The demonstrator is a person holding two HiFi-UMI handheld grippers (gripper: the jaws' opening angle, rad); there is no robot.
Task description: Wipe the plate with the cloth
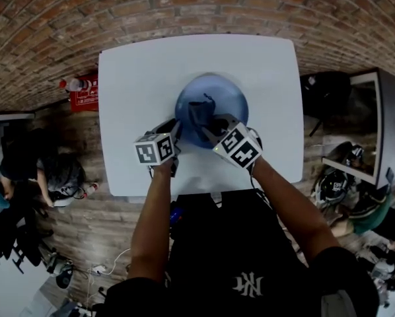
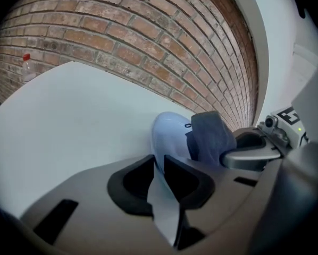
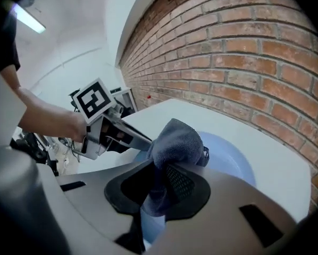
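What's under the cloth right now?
The blue plate sits below the cloth, which the right gripper pinches; the left gripper clamps the plate's rim. The plate surface beneath the cloth is covered, so its state cannot be seen.

Before me a white table (image 1: 138,71) stands against the brick wall (image 1: 184,5) at the top. The floor (image 1: 78,223) shows lower left. In the right gripper view a ceiling lamp (image 3: 27,17) glows upper left.

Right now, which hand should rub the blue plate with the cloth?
The right. The right gripper is shut on the cloth, which hangs over the plate. The left gripper is clamped on the plate's rim, so it is probably best left holding it steady.
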